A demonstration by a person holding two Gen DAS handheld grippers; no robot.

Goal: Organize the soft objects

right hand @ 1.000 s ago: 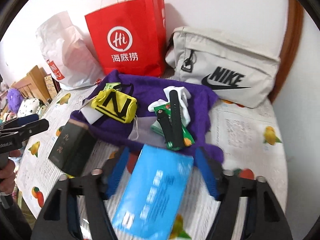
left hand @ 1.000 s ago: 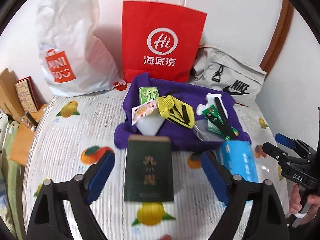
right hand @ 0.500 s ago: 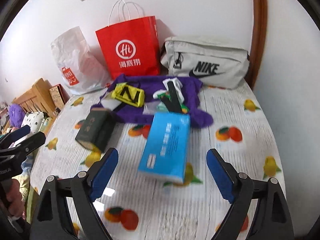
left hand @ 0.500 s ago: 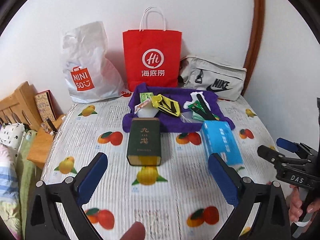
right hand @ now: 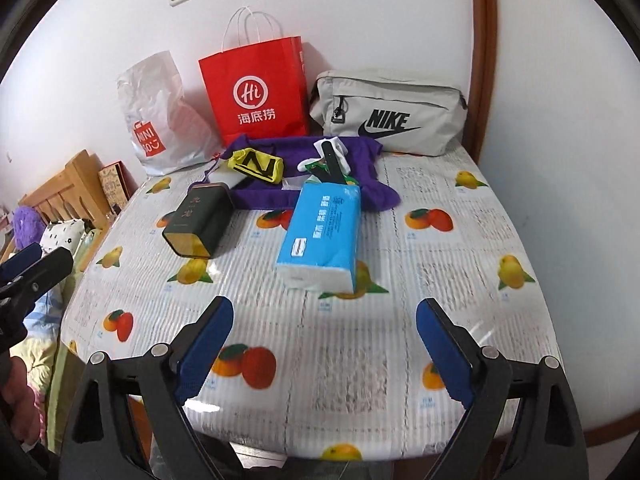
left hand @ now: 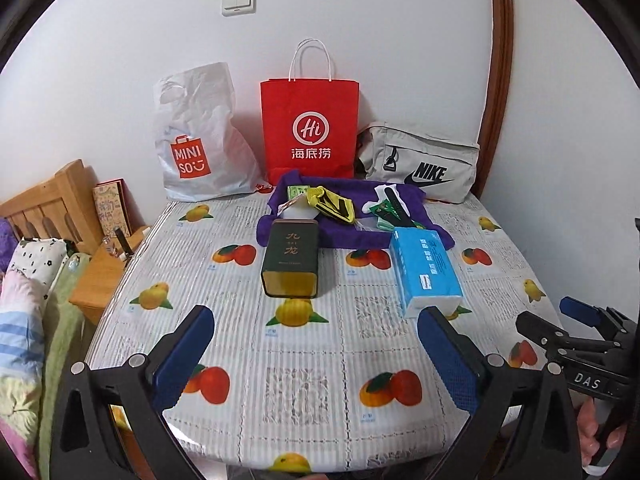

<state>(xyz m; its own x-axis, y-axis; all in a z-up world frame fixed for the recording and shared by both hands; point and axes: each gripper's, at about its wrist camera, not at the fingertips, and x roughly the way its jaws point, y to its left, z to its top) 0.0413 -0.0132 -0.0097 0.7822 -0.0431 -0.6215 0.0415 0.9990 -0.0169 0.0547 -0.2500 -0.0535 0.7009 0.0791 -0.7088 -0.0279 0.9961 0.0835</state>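
A purple cloth (left hand: 348,236) (right hand: 264,196) lies at the back of the table with small items on it: a yellow and black pouch (left hand: 332,208) (right hand: 258,166), a white sock (right hand: 332,152) and a black strap (left hand: 396,208). A blue tissue pack (left hand: 426,272) (right hand: 324,232) and a dark green tin (left hand: 290,262) (right hand: 200,220) lie in front of it. My left gripper (left hand: 316,356) is open and empty above the near table edge. My right gripper (right hand: 324,348) is open and empty, also at the near edge.
A white Miniso bag (left hand: 196,140), a red paper bag (left hand: 310,128) and a grey Nike bag (left hand: 420,164) stand against the back wall. The fruit-print tablecloth (left hand: 304,360) covers the table. A wooden headboard (left hand: 44,204) and bedding lie to the left.
Both grippers have pulled back from the tin and the tissue pack toward the near table edge. Both stay open and empty. The objects have not moved.
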